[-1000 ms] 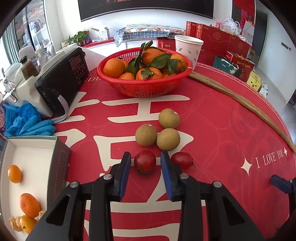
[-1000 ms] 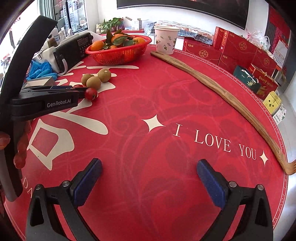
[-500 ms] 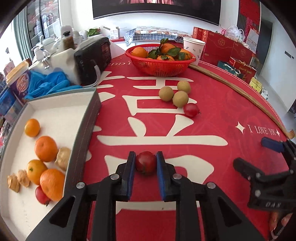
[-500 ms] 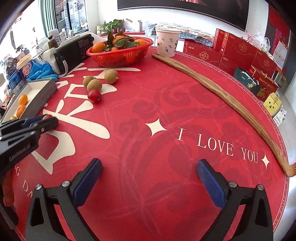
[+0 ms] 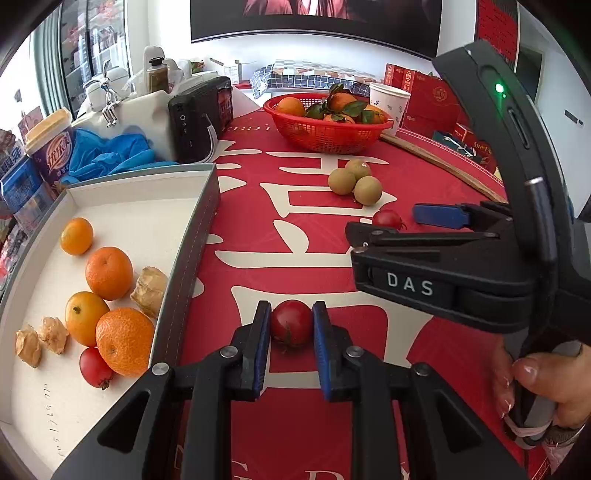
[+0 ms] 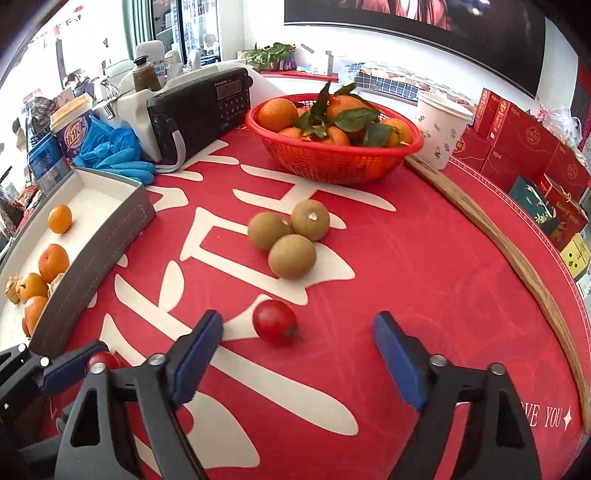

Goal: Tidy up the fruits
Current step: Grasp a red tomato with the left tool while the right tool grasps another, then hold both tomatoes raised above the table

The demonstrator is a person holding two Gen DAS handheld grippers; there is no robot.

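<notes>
Since the earlier frame, I carried one tomato (image 5: 291, 322), clenched in the left gripper (image 5: 289, 343), beside the tray (image 5: 192, 236); right gripper (image 6: 295, 354), closing, empty, approached the second tomato (image 6: 275, 322); three brown fruits (image 6: 290, 238) remained.

A shop-like or reception room: red gift boxes (image 6: 524, 144) stacked beside a red festive tablecloth (image 6: 406, 258), glass-door cabinets (image 5: 92, 48) behind, a large dark wall screen (image 5: 314, 18).
</notes>
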